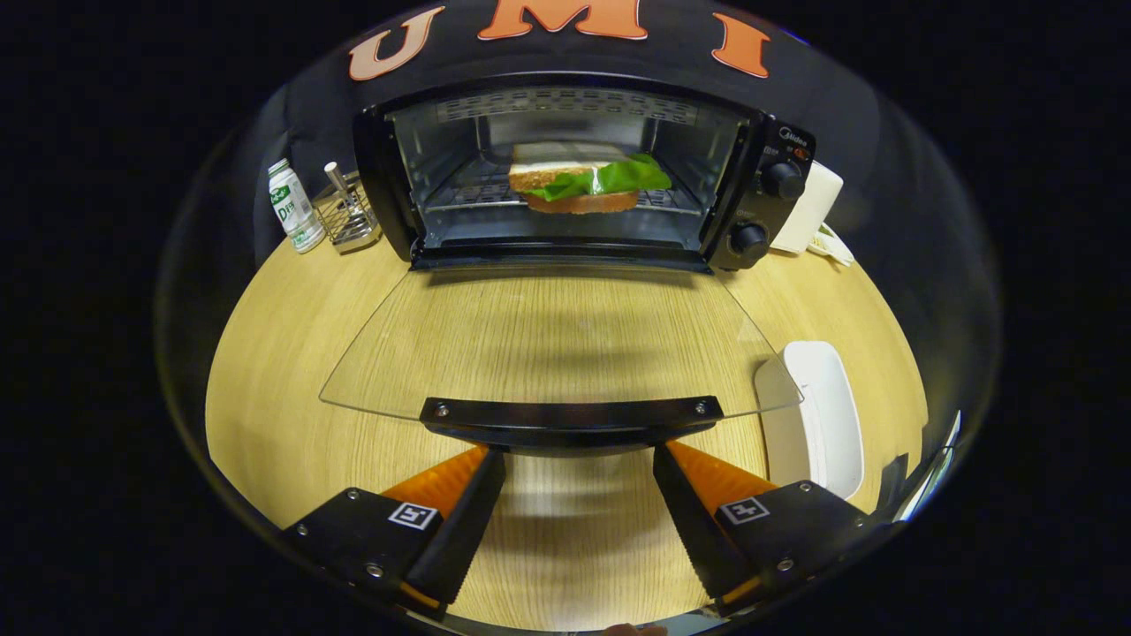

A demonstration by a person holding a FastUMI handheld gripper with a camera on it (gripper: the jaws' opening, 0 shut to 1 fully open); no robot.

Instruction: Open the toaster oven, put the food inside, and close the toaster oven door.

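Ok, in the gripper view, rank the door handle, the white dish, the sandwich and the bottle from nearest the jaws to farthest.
The gripper is open.
1. Door handle, just ahead of the jaws, crossing the gap between them.
2. White dish, on the table to the right of the open glass door.
3. Sandwich on the oven rack and bottle left of the oven: too close to call.

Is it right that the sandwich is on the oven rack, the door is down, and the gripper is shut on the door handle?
Not quite. The gripper view shows the gripper open, its fingers just under the handle, not pressing on it. The sandwich is on the rack, and the door is down.
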